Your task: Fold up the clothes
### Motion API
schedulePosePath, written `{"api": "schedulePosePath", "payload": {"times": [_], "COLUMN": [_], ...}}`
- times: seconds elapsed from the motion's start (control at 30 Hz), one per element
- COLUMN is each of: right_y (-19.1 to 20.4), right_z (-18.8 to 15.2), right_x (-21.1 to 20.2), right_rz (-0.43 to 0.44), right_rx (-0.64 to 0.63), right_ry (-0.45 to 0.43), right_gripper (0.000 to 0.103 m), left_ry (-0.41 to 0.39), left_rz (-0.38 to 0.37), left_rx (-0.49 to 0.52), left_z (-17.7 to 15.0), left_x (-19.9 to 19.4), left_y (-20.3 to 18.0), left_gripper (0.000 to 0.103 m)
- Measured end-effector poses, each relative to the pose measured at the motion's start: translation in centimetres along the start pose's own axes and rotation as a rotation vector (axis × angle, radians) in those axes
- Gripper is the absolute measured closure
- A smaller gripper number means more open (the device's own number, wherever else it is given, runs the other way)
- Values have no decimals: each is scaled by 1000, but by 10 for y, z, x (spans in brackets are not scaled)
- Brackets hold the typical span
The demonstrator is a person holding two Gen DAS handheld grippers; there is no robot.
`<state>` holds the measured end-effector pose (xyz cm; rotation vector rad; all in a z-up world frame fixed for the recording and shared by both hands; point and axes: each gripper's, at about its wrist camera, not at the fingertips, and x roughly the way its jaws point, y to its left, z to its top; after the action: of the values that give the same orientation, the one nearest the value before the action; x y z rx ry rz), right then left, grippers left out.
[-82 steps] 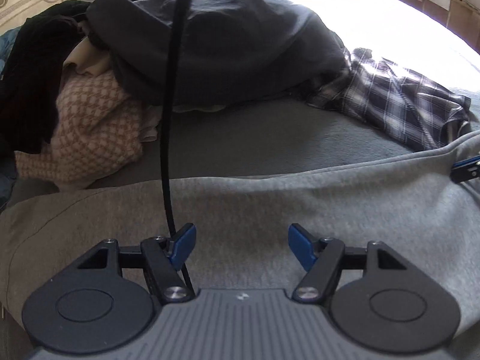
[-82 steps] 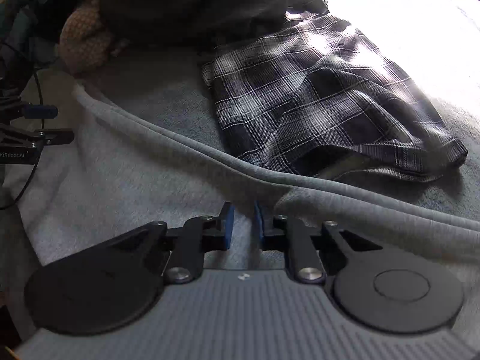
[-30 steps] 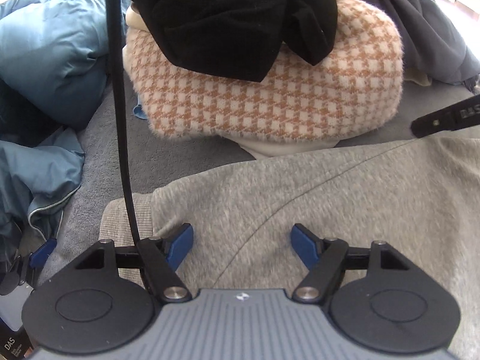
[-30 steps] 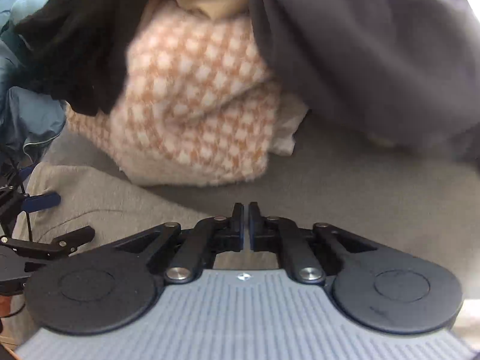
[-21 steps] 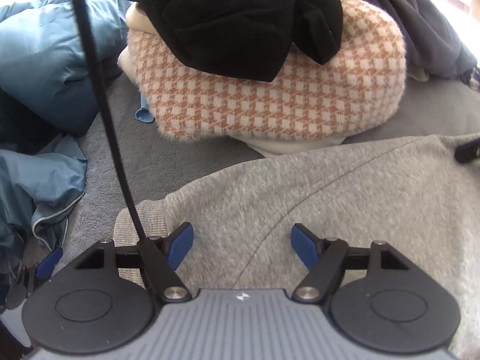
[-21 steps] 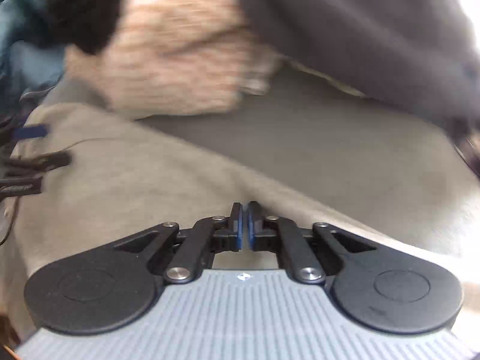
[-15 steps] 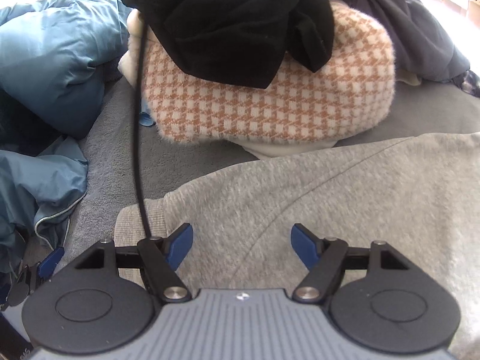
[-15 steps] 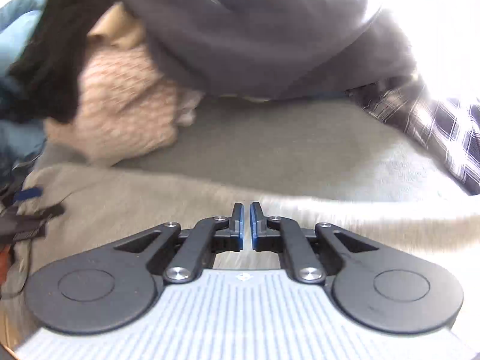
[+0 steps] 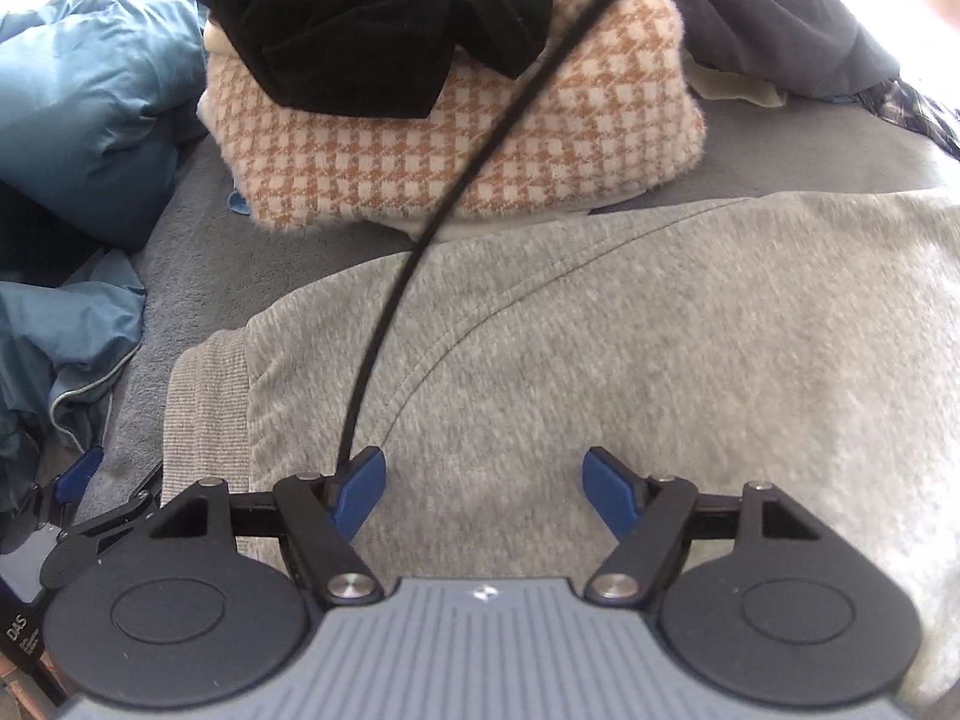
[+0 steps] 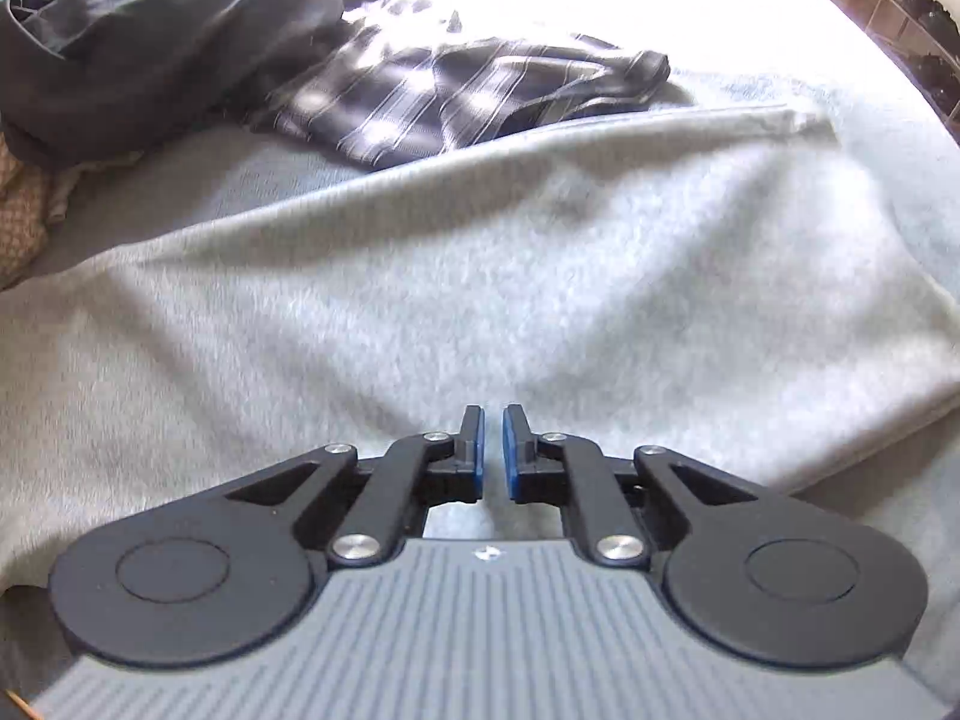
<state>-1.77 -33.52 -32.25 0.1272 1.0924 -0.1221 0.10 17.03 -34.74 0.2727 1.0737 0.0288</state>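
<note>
"DAS" on a dark object (image 9: pixel 21 642), lower left

Grey bed (image 9: pixel 798 144) under grey sweatshirt (image 9: pixel 600 330), houndstooth knit (image 9: pixel 480 138), plaid shirt (image 10: pixel 480 96), blue duvet (image 9: pixel 90 120).

Left tool (image 9: pixel 483 495) black linkage arms, blue pads, silver screws, ribbed grey housing, black cable (image 9: pixel 456 204)

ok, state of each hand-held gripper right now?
Left hand-held gripper: open, holding nothing, over the grey sweatshirt.
Right hand-held gripper: nearly closed, narrow gap, nothing visibly pinched.
</note>
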Motion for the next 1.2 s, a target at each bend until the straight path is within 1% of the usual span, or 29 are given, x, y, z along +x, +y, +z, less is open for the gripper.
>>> {"api": "schedulePosePath", "payload": {"times": [0.03, 0.1, 0.17, 0.33, 0.37, 0.4, 0.43, 0.5, 0.57, 0.6, 0.67, 0.7, 0.8, 0.87, 0.97, 1.0, 1.03, 1.1, 1.13, 1.17, 1.2], "right_y": [0, 17, 47, 7, -1, -32, -66, -126, -185, -215, -258, -264, -238, -212, -191, -198, -222, -270, -298, -321, -331], "right_z": [5, 16, 27, 50, 54, 54, 55, 62, 68, 70, 64, 60, 44, 28, -2, -8, -12, -19, -21, -20, -17], "right_x": [-5, -5, 15, 59, 68, 75, 79, 79, 76, 74, 62, 53, 27, 23, 28, 31, 31, 32, 29, 25, 21], "right_rz": [35, 139, 241, 287, 297, 280, 246, 164, -22, -118, -130, -111, 25, 151, 209, 178, 152, 100, 59, 11, -49], "right_rx": [-25, -101, -199, -157, -149, -71, -3, 87, 176, 232, 359, 358, 140, 7, -126, -135, -66, 73, 168, 236, 248], "right_ry": [-31, -61, -59, -49, -47, -60, -71, -101, -128, -138, -142, -151, -118, -51, 30, 42, 35, 22, 11, -5, -3], "right_gripper": [96, 96, 96, 96, 99, 101, 102, 103, 101, 96, 96, 96, 95, 94, 94, 94, 94, 98, 98, 100, 92], "left_ry": [-5, -9, 9, 78, 87, 95, 99, 107, 113, 116, 118, 117, 120, 124, 132, 134, 136, 138, 138, 137, 136], "left_rz": [7, 19, 26, 6, 5, 10, 23, 48, 73, 84, 115, 134, 186, 211, 251, 257, 259, 258, 257, 256, 253], "left_rx": [0, -2, -12, -90, -110, -126, -139, -164, -182, -189, -191, -189, -179, -172, -160, -165, -171, -188, -196, -203, -209], "left_z": [2, 5, 9, 9, 7, 6, 6, 5, 6, 6, 8, 9, 12, 13, 16, 17, 17, 18, 18, 17, 17], "left_x": [-4, -10, -14, -21, -22, -23, -22, -22, -25, -26, -30, -32, -34, -34, -33, -32, -32, -31, -31, -31, -32], "left_y": [-6, -17, -32, -65, -70, -75, -79, -85, -88, -89, -94, -96, -107, -114, -122, -123, -123, -122, -121, -120, -119], "left_gripper": [29, 29, 29, 29, 29, 29, 29, 29, 29, 29, 29, 29, 29, 29, 29, 29, 29, 29, 29, 29, 29]}}
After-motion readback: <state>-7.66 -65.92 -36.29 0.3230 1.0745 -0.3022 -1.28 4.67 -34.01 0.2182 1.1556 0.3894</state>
